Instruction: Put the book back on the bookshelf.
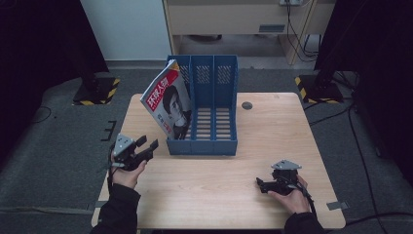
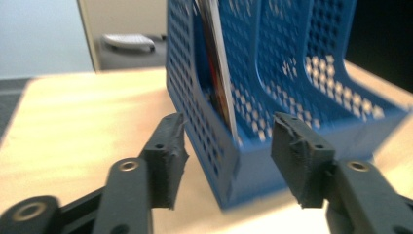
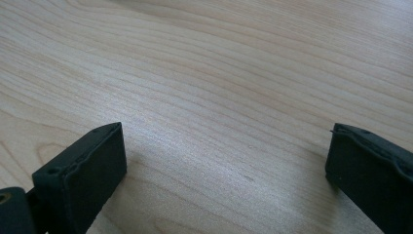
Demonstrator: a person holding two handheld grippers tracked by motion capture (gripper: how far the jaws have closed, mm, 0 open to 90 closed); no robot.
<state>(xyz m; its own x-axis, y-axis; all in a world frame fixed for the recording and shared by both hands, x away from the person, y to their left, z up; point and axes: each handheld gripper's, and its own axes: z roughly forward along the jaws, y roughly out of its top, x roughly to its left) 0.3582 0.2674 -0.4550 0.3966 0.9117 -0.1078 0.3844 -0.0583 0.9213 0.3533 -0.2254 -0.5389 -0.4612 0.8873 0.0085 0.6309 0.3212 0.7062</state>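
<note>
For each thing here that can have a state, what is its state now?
Magazine: standing tilted in the rack's left compartment, leaning out to the left.
Blue file rack: upright on the table; middle and right compartments empty.
Left gripper: open, holding nothing, near the rack's front left corner.
Right gripper: open, holding nothing, low over bare table.

High view: fixed overhead, looks forward and down over the whole table (image 1: 219, 180). Left gripper view: low, close, faces the front corner of the blue file rack (image 2: 253, 161); the rack and the magazine (image 2: 216, 63) in it also appear in the high view. Right gripper view: very close, angled down at bare tabletop.
</note>
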